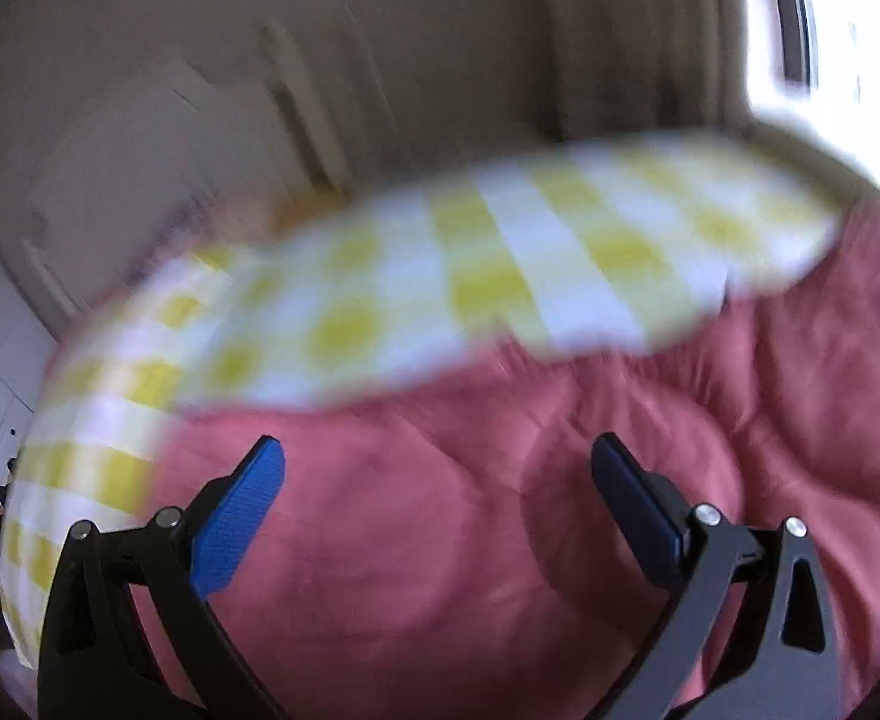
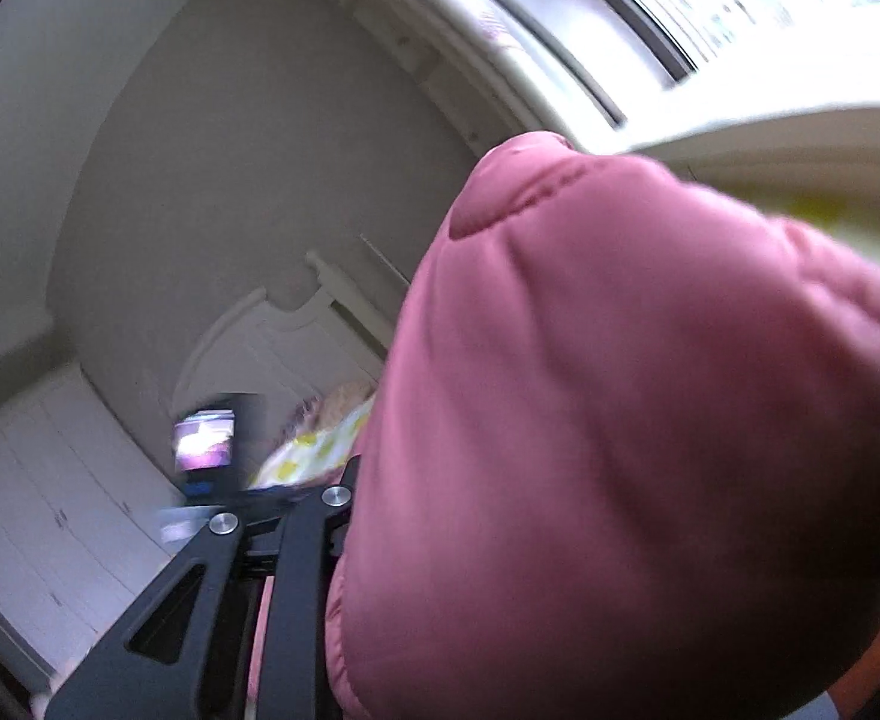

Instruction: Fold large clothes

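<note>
Bedroom, beige walls, bright window [image 1: 829, 18], white wardrobe doors [image 2: 38, 510]. Bed cover [image 1: 416, 276]: yellow-and-white check cotton, blurred. Pink jacket [image 1: 499, 510]: quilted, puffy, stitched seams, lying on the cover. Left gripper [image 1: 437, 480]: 2 blue ribbed pads spread wide, grasping nothing, above the jacket. Right gripper [image 2: 368, 540]: clenched on a jacket fold that blocks most of its view.

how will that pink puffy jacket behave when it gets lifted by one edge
The pink quilted jacket likely droops and bulges rather than holding shape: it balloons over the right gripper. Its padded, stitched panels suggest it is light for its bulk, and the smooth shell may slip.
</note>
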Demonstrator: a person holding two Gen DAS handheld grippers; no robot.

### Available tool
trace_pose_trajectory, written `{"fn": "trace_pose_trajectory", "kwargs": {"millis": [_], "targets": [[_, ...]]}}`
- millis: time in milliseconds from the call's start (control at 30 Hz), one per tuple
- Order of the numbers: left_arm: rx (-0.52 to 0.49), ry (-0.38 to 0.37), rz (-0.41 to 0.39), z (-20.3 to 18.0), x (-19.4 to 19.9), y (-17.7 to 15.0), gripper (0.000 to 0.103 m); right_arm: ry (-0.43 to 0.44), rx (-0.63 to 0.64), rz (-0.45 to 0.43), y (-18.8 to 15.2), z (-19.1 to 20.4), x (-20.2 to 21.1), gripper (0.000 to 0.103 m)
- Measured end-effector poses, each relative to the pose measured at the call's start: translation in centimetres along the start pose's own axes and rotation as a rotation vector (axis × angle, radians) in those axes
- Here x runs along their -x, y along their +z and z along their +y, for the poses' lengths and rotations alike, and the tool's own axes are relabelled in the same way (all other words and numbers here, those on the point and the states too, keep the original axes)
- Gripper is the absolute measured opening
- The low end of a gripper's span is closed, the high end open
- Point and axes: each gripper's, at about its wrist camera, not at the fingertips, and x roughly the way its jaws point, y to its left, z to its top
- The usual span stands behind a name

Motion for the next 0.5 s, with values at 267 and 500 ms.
{"fn": "trace_pose_trajectory", "kwargs": {"millis": [267,500], "targets": [[0.016,0.009,-0.115,1.2,3.8,-2.2,0.100,-0.082,0.226,-0.004,0.3,4.7,-0.1,0.035],[-0.111,-0.067,-0.212,-1.7,9.8,-11.5,0.101,-0.154,0.340,0.019,-0.6,9.1,-0.8,0.035]]}}
